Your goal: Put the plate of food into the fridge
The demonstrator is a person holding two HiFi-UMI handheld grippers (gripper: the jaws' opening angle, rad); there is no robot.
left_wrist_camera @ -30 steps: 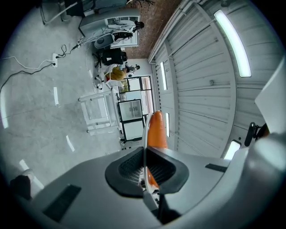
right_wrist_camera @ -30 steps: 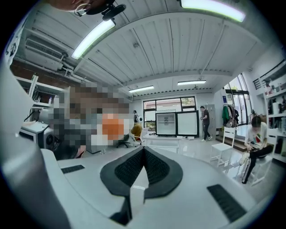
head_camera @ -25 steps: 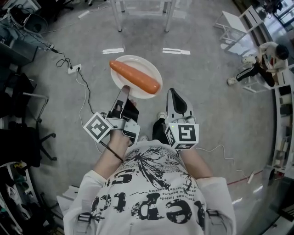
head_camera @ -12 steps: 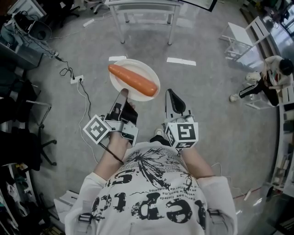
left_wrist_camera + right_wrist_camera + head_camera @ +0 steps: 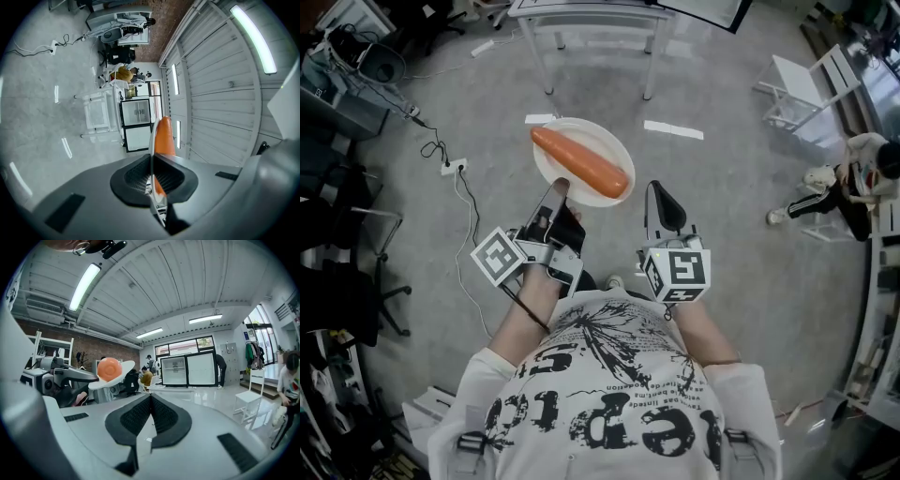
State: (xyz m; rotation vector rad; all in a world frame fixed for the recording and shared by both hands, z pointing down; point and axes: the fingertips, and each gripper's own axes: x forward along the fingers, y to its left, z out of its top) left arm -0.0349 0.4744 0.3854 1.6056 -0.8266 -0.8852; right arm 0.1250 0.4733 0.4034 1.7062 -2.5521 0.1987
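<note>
A white plate (image 5: 602, 141) carries one long orange carrot (image 5: 581, 161), held level above the grey floor. My left gripper (image 5: 560, 188) is shut on the plate's near rim. In the left gripper view the rim (image 5: 151, 140) runs edge-on between the pads of the left gripper (image 5: 152, 158), with the carrot (image 5: 164, 136) just beyond. My right gripper (image 5: 661, 195) hangs beside the plate, to its right, shut with nothing in it. In the right gripper view its pads meet at the right gripper (image 5: 151, 397), and the plate (image 5: 124, 365) with the carrot (image 5: 108, 369) shows at the left. A white double-door fridge (image 5: 187, 370) stands far ahead.
A white table (image 5: 591, 19) stands ahead of the plate. A white chair (image 5: 806, 80) and a person (image 5: 848, 183) are at the right. A power strip with cables (image 5: 453, 167) lies on the floor at the left, near dark office chairs (image 5: 356, 234). White tape marks (image 5: 673, 129) lie ahead.
The plate with the carrot stays gripped in the left gripper. The table ahead has come further into view, and both grippers have shifted slightly right in the picture.
</note>
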